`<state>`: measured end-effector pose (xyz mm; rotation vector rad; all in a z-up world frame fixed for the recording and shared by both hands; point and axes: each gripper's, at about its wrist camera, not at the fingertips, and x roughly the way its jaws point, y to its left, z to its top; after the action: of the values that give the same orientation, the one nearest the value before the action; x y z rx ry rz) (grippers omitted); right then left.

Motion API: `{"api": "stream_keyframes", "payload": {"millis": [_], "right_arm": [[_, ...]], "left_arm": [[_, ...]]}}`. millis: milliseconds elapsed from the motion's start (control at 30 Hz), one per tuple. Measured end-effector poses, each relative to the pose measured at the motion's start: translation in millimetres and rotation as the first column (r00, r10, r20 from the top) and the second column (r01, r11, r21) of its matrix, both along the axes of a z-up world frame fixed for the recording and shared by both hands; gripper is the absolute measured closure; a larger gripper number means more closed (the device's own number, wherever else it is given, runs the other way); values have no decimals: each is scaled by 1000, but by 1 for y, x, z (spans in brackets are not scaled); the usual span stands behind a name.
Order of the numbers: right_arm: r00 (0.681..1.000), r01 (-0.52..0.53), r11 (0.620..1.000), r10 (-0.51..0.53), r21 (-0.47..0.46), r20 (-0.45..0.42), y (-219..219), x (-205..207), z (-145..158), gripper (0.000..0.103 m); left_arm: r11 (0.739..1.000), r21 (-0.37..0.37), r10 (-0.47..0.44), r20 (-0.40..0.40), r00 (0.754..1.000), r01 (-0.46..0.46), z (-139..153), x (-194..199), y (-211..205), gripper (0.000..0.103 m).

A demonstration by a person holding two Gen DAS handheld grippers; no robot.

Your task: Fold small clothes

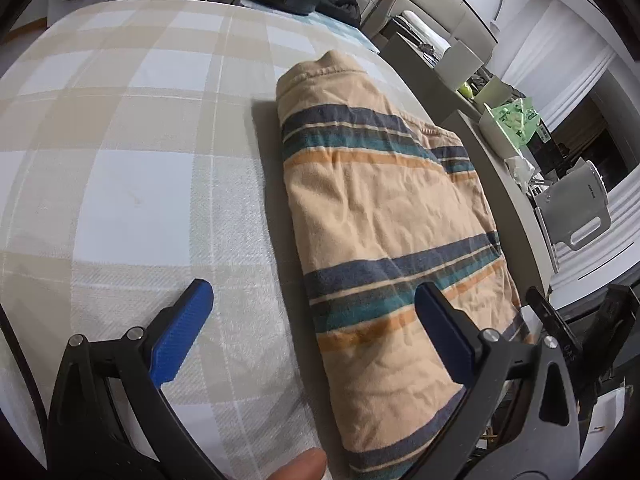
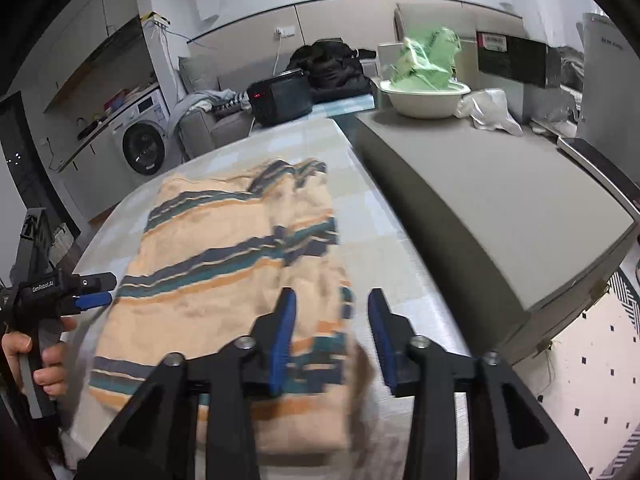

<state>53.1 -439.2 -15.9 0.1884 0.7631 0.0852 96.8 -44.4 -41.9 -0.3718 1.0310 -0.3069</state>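
A: Status, left to right?

B: My left gripper (image 1: 314,320) hangs over the near left edge of the striped garment (image 1: 384,216); jaws spread wide, nothing between them; one blue pad sits over bare checked tablecloth (image 1: 120,140), the other over the fabric; parked there, I judge, to straddle that edge for a pinch.

A: Where's the garment?

B: Flat on the tablecloth, already doubled into a long strip, near the table's right side, beside the grey ledge (image 2: 500,200); the doubled layers say part of the fold is done.

A: Right side?

B: My right gripper (image 2: 332,340) hovers above the garment's near right corner; jaws partly apart, clenching nothing; cloth shows under the gap, not pinched; view is blurred there.

A: Next?

B: Probably both grippers take the near end and carry it over; risk is layers sliding apart.
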Motion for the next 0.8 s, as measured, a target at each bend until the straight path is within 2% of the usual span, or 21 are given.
{"api": "stream_keyframes", "payload": {"millis": [67, 100, 233, 267, 333, 400, 500, 533, 567, 800], "right_arm": [[999, -21, 998, 23, 55, -45, -9, 8, -8, 64], [997, -38, 996, 42, 78, -58, -11, 11, -12, 64], [990, -73, 984, 91, 164, -105, -12, 21, -29, 65], [993, -69, 983, 85, 173, -87, -13, 21, -30, 66], [992, -70, 983, 86, 168, -89, -12, 21, -30, 71], [992, -73, 981, 90, 180, -90, -15, 22, -31, 73], [990, -83, 980, 101, 181, -95, -15, 24, -32, 83], [990, -90, 979, 109, 182, -95, -13, 25, -33, 88], [989, -94, 980, 112, 177, -95, -10, 26, -33, 89], [983, -134, 978, 151, 159, -104, 23, 38, -33, 90]], "left_arm": [[1000, -10, -5, -1, 1000, 5, 0, 4, -4, 8], [1000, -20, -13, -3, 1000, 13, 0, 5, -5, 16], [999, -52, -17, -12, 1000, 17, -1, 18, -10, 39], [994, -104, -35, -29, 999, 32, -4, 22, -10, 54], [986, -158, -55, -52, 997, 46, -9, 29, -12, 61], [988, -149, -45, -39, 998, 39, -12, 35, -15, 78], [989, -147, -30, -43, 999, 23, -16, 38, -19, 90], [990, -142, -23, -36, 999, 17, -16, 38, -20, 91], [991, -133, -16, -24, 1000, 12, -16, 37, -21, 92], [994, -107, 17, 4, 1000, -17, -12, 29, -8, 92]]}}
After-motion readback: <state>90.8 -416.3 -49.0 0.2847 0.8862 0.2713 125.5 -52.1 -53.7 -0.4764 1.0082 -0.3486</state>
